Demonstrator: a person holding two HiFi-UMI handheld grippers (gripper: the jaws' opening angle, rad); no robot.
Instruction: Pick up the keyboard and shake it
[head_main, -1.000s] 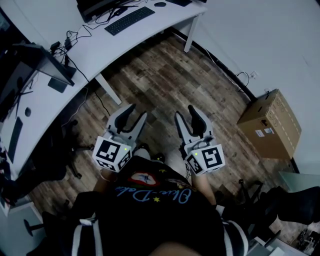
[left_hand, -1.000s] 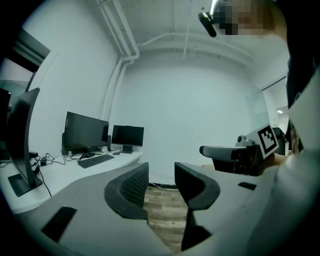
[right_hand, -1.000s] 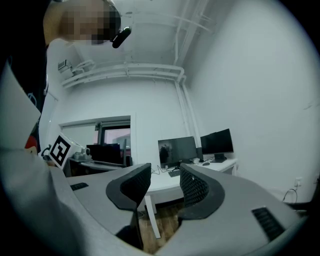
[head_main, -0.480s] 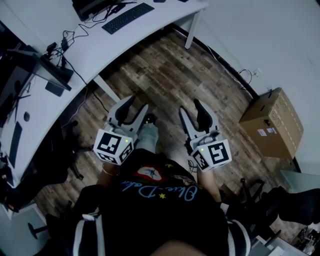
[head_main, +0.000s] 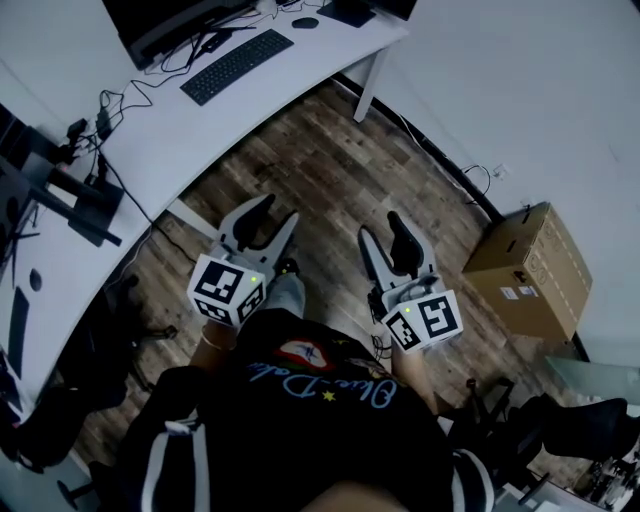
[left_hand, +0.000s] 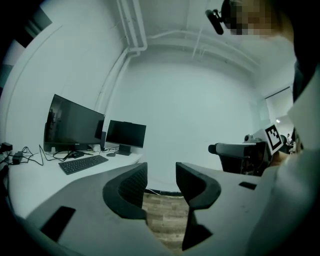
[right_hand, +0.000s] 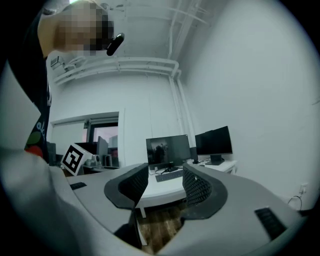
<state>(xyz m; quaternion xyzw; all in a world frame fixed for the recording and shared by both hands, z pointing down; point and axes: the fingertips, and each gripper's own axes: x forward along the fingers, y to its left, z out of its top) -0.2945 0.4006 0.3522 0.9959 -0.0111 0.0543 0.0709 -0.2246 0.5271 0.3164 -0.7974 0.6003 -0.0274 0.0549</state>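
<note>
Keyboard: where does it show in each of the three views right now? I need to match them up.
Head view: the keyboard lies at upper left, on the white desk.
Left gripper view: keyboard at left, mid-height.
Right gripper view: keyboard near the centre.
Shared landmark: the dark monitor standing just behind it.

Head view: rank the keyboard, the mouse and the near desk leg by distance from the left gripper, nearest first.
From the left gripper, whose empty jaws have just been opening:
1. The desk leg, just to its left.
2. The keyboard, on the desk ahead.
3. The mouse, past the keyboard's right end.
</note>
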